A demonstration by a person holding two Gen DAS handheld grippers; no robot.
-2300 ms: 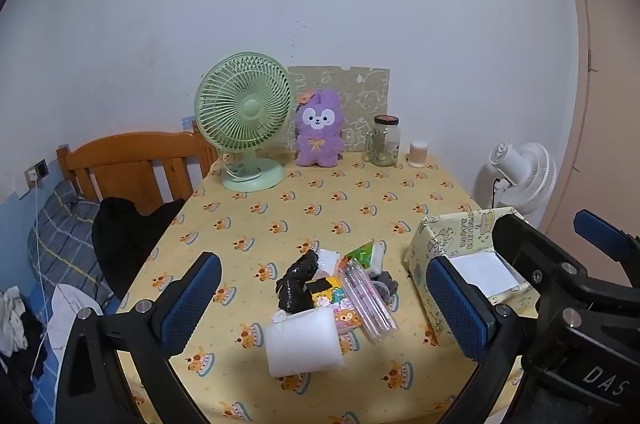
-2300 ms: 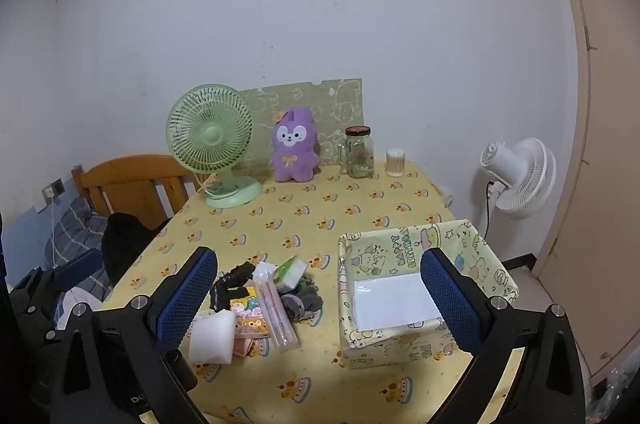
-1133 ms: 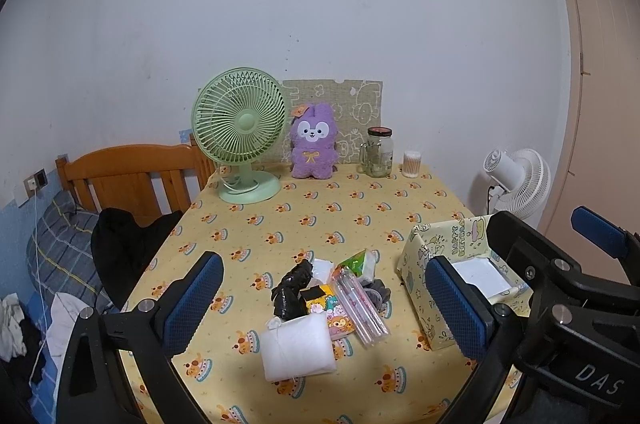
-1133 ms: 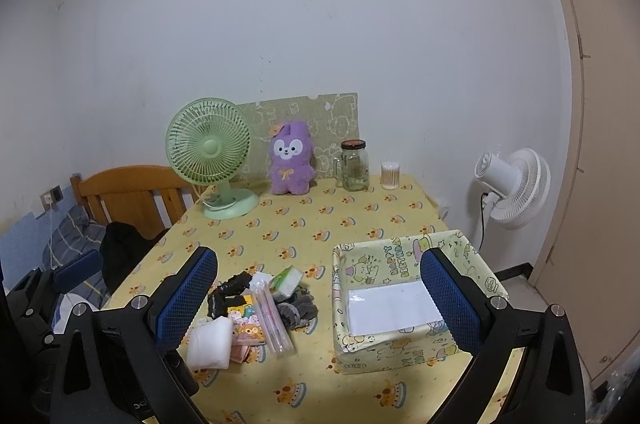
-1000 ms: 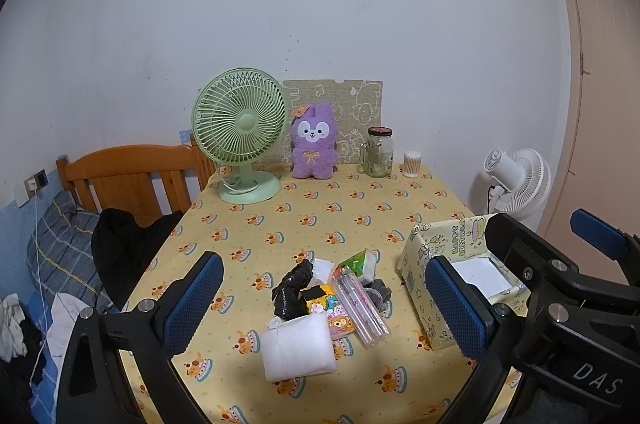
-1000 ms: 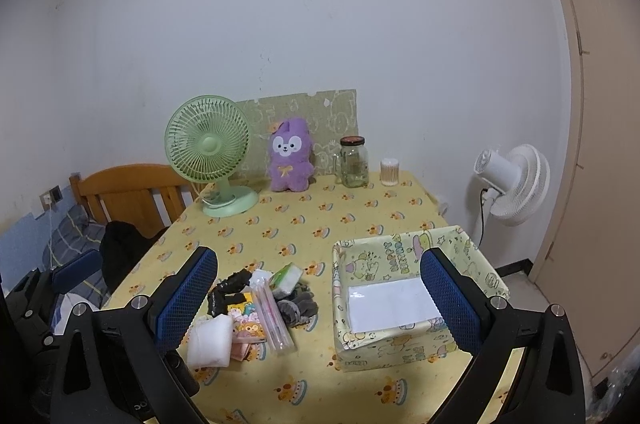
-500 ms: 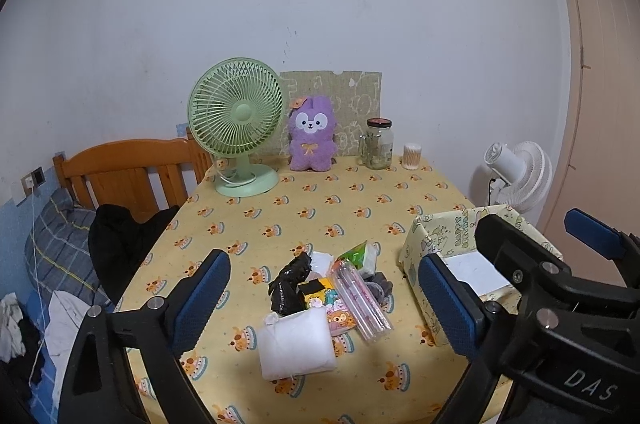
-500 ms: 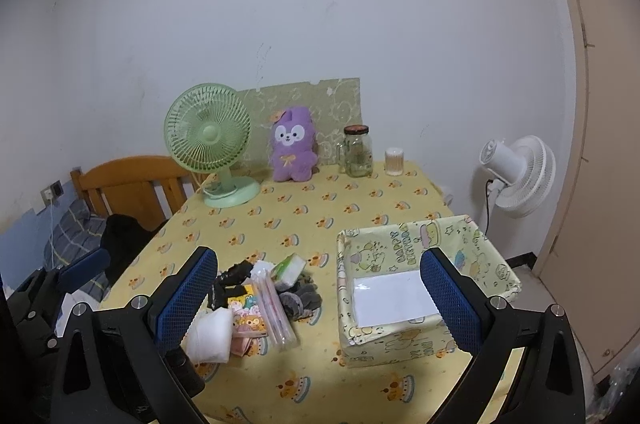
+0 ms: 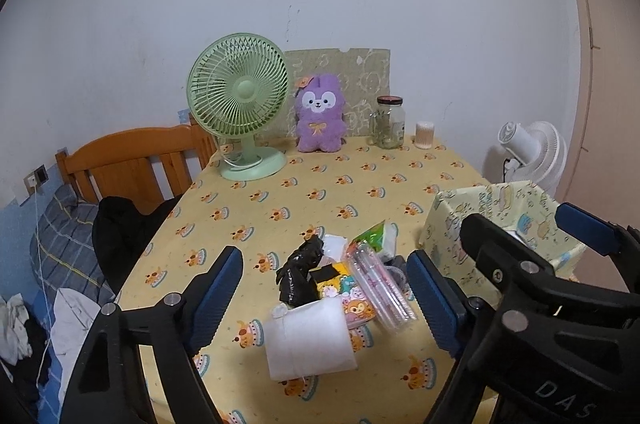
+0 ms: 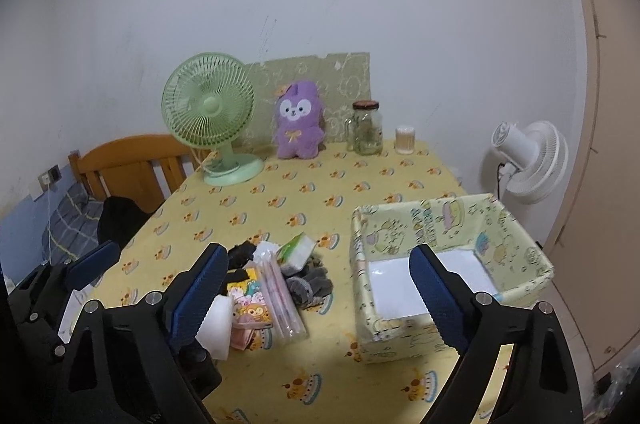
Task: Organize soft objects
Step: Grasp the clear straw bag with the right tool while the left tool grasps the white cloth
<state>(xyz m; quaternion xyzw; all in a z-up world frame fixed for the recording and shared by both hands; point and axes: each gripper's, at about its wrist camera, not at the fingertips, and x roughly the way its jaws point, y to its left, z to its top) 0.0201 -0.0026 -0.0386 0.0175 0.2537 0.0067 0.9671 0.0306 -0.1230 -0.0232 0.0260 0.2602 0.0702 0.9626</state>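
A pile of small items lies near the table's front: a white pad [image 9: 308, 342], a black cloth [image 9: 298, 274], a cartoon-print pouch [image 9: 354, 298], a clear pen case [image 9: 378, 284], a green tissue pack [image 9: 376, 236] and a grey cloth [image 10: 308, 286]. A yellow fabric box [image 10: 448, 264] with a white sheet inside stands to their right. My left gripper [image 9: 324, 298] is open above the pile. My right gripper [image 10: 316, 294] is open and empty, above the table between the pile and the box.
A green desk fan [image 9: 240, 103], a purple plush bunny [image 9: 320, 117], a glass jar [image 9: 388, 121] and a small cup [image 9: 424, 135] stand at the table's far edge. A wooden bed frame [image 9: 132, 163] lies left, a white floor fan [image 10: 528, 159] right.
Both grippers have tilted down and drawn a little closer to the table; the pile and box sit lower and larger in view. Nothing on the table has moved.
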